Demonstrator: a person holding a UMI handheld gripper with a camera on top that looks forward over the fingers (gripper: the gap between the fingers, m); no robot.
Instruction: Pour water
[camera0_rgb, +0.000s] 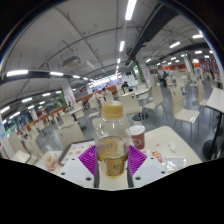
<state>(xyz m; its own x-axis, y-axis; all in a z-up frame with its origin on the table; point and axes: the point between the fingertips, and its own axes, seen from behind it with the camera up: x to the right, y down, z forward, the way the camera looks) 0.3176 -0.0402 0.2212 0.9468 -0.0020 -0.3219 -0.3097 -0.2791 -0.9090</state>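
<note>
Gripper (112, 160) held level, both fingers clamped on upright bottle (112, 135); cup (137, 137) just right, on table (185, 155).

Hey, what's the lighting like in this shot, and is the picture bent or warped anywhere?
Gripper view: long ceiling lights glow bright overhead; the wide lens bows the ceiling and the chairs outward; the bottle between the fingers reads clearly, with the cup just behind it.

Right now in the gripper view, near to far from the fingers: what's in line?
Gripper with purple pads, fingers on either side of the bottle → cup just beyond it on the table → white chair → rows of cafeteria tables and chairs under the ceiling lights.
</note>
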